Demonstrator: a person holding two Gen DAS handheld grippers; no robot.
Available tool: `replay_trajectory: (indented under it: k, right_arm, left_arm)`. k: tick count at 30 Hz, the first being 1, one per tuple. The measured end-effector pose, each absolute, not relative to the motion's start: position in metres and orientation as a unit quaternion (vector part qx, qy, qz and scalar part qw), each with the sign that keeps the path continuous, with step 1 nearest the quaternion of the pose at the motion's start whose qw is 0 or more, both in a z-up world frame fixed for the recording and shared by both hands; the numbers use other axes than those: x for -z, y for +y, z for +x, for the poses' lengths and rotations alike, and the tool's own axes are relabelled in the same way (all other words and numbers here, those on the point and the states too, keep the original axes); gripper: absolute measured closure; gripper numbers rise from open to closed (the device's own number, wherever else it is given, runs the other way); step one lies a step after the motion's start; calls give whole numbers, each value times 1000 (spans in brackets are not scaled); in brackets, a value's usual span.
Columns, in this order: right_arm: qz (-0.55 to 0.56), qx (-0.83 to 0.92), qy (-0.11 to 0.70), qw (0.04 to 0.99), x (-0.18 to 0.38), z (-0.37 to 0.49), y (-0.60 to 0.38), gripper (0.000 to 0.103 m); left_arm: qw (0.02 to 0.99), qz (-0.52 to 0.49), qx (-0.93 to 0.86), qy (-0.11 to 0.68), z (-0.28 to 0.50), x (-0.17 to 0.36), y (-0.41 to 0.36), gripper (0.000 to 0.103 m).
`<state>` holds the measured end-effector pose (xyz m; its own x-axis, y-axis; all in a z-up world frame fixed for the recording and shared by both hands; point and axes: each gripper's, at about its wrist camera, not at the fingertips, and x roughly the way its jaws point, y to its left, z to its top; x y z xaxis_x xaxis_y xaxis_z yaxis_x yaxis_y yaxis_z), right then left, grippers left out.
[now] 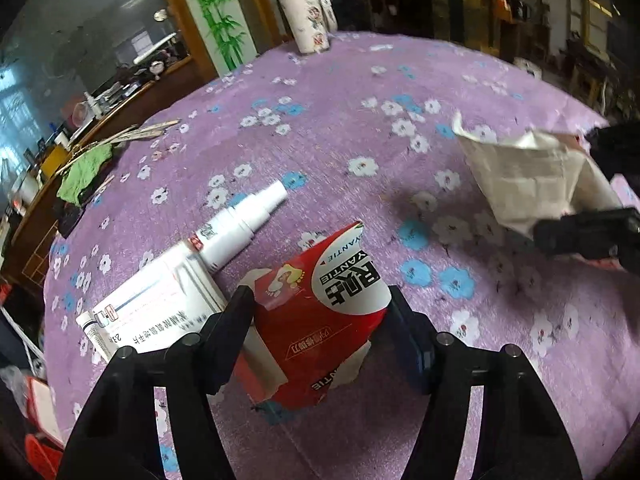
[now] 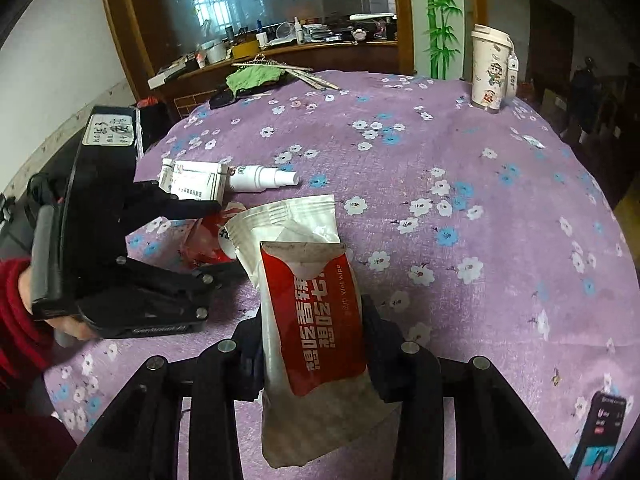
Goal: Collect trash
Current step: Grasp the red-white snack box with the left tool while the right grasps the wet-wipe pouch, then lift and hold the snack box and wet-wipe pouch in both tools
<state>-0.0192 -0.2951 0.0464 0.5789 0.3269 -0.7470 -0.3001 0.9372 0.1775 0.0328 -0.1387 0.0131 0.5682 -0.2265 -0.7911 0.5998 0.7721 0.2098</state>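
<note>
A lived-in home: floral tablecloth [image 2: 440,152], cluttered wooden dresser [image 2: 280,54] (mirror above), bamboo wall decal [image 2: 438,12].

Your red torn carton [image 1: 320,316], printed with white characters and a small footprint picture, lies crumpled on the purple floral cloth at about six o'clock in the left wrist view, its torn white edge pointing to twelve. Your wet-wipe packet [image 2: 308,312], red on the front and white and creased behind, stands nearly upright at six o'clock in the right wrist view, its open top tipped toward eleven.
</note>
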Motion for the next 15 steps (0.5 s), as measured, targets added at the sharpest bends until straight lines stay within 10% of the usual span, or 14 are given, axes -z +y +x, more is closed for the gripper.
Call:
replay_trajectory:
  k: [15]
  right_arm:
    - [13, -184, 396, 900, -72, -30, -257, 60]
  left_arm:
    - [909, 89, 241, 327, -6, -71, -71, 46]
